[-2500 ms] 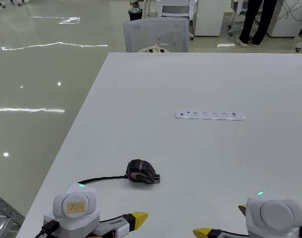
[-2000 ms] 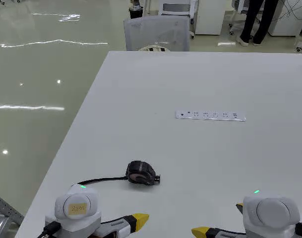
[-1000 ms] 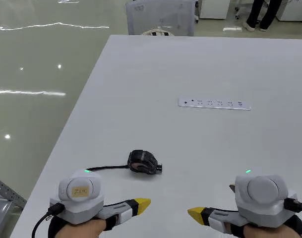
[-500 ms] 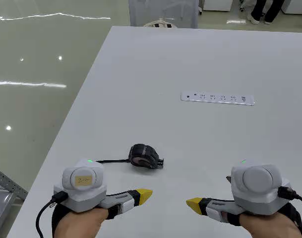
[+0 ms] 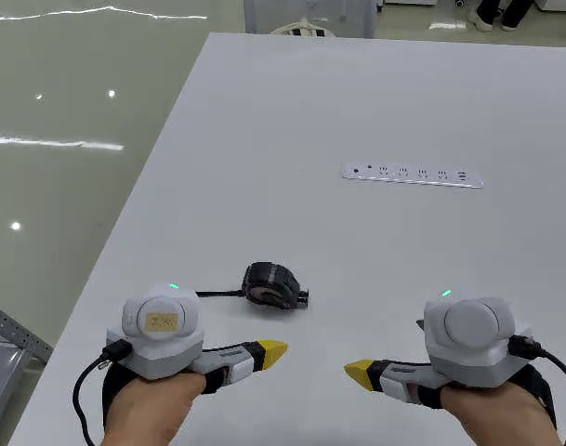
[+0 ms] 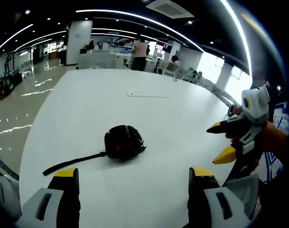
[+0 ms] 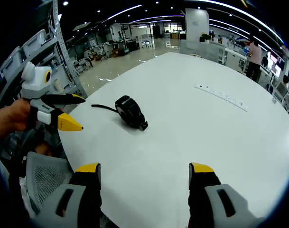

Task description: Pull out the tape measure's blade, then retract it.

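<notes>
The broad white tabletop (image 5: 357, 102) looks smooth and matt, with only a soft sheen. The black tape measure (image 5: 274, 285) has a case that reads as hard plastic, dull on the rim, with a dark reddish side face that catches a little gloss. Its thin black wrist strap (image 5: 217, 294) looks like matt cord. The flat white power strip (image 5: 413, 175) seems to be smooth plastic. My left gripper (image 5: 271, 350) and my right gripper (image 5: 360, 372) wear smooth white plastic shells with a slight shine and matt yellow jaw tips. A yellowish paper-looking label (image 5: 160, 322) sits on the left shell. The pale green floor (image 5: 69, 93) is highly polished, mirroring the lights.
</notes>
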